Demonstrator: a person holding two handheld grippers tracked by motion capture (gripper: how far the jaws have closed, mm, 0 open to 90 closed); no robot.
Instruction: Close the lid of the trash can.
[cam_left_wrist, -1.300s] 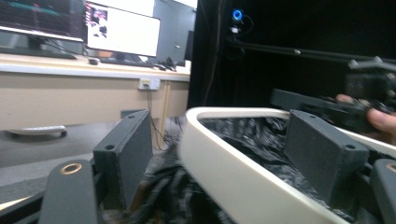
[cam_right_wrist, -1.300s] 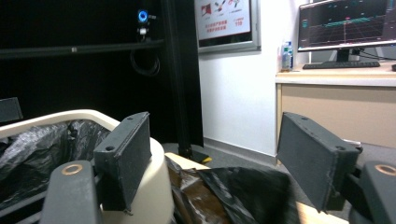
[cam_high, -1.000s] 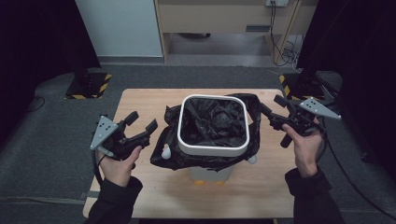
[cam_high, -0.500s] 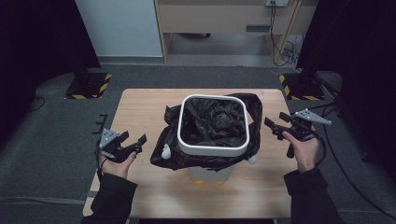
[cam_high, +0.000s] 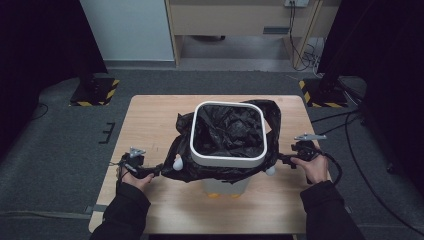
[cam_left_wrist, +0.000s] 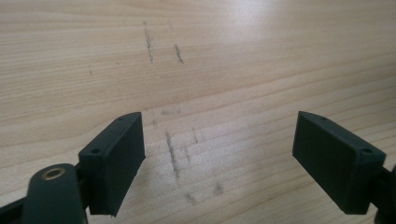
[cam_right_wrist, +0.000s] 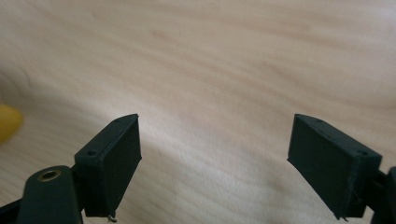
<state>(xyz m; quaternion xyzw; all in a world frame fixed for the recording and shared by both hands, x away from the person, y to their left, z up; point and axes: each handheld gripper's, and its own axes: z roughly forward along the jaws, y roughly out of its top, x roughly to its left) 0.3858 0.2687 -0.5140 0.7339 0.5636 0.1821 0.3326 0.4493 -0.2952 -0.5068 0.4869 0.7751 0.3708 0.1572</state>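
A wooden table carries a white square bin at its centre, lined with a black bag. Left gripper and right gripper flank it low, jaws just widening, released, empty.

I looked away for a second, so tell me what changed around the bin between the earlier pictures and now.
Both hands sank toward the table. The left gripper and right gripper now sit low beside the black bag, and their fingers have just been opening, nothing between them. The white bin and bag stayed put.
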